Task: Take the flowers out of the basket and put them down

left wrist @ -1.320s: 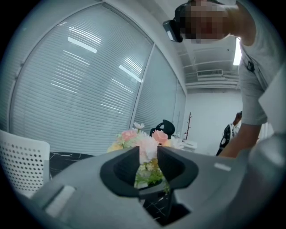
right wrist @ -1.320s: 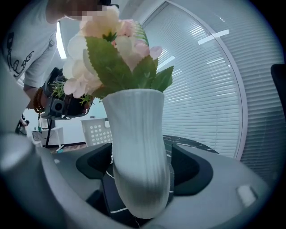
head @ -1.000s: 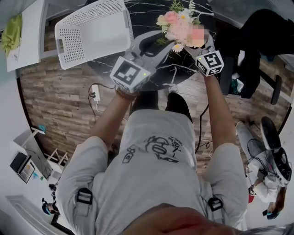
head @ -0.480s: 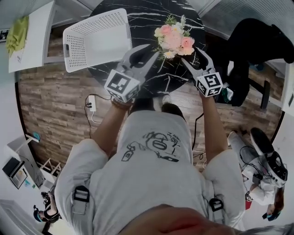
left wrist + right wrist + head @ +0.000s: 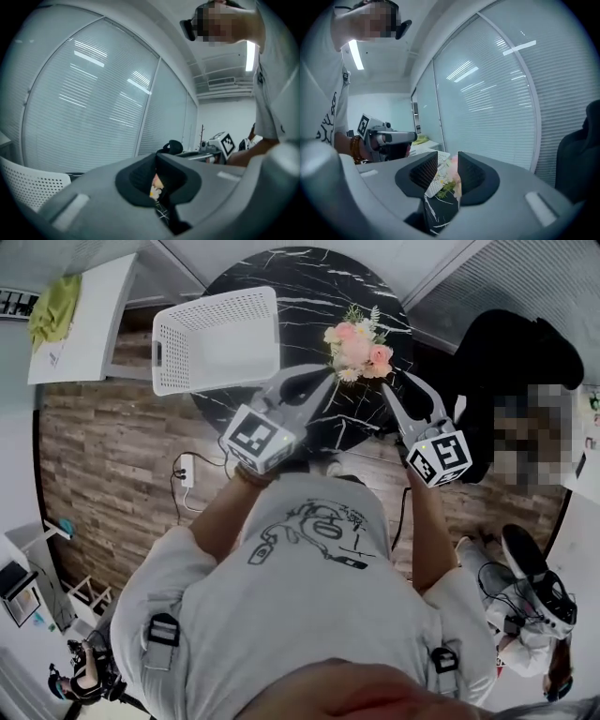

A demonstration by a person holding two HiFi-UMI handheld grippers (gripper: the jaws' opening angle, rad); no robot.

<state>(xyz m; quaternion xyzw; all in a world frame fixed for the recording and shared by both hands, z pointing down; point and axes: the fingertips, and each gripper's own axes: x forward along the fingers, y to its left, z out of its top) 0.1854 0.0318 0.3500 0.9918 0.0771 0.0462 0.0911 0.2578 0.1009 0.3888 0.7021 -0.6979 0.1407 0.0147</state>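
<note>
Flowers (image 5: 357,345) on table (image 5: 281,277), just beside basket (image 5: 171,352), out of it.
Left tongs (image 5: 317,381) together, empty; right tongs (image 5: 401,385) have just been closing, narrow gap, nothing between: 2 free grips suggest placing done.

Cool, even light is filling all three views, with a ceiling strip lamp (image 5: 251,56) glowing overhead and streaking glare across the window blinds (image 5: 497,93). Fisheye lenses are bowing straight lines and darkening the corners in both gripper views. Whatever is sitting nearest those lenses is blurring softly. On the glossy table (image 5: 281,273), the flowers (image 5: 357,343) are casting barely any shadow.
</note>
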